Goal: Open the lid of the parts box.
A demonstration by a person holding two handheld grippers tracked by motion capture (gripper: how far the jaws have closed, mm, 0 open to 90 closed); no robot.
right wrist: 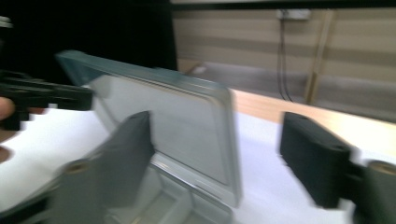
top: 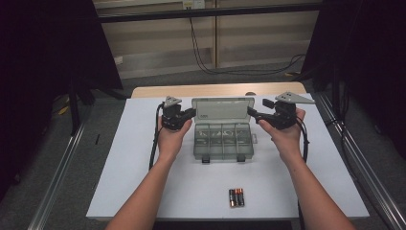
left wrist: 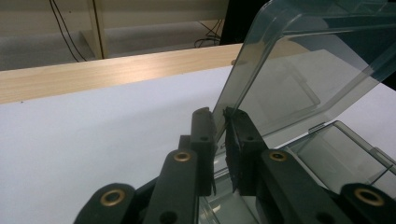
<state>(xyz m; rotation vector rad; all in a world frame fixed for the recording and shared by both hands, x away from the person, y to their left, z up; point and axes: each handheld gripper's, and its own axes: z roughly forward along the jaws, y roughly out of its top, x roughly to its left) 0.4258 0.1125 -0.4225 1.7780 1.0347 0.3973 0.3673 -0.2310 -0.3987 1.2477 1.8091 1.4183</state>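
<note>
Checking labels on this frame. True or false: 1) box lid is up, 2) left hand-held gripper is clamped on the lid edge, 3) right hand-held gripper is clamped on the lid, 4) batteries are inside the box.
1) The lid of the clear compartment box stands raised. True.
2) The left hand-held gripper pinches the lid's edge. True.
3) The right hand-held gripper grips the lid. False: its jaws stand apart, straddling the lid's edge.
4) The batteries lie in the box. False: they lie on the white table, nearer the person.
</note>
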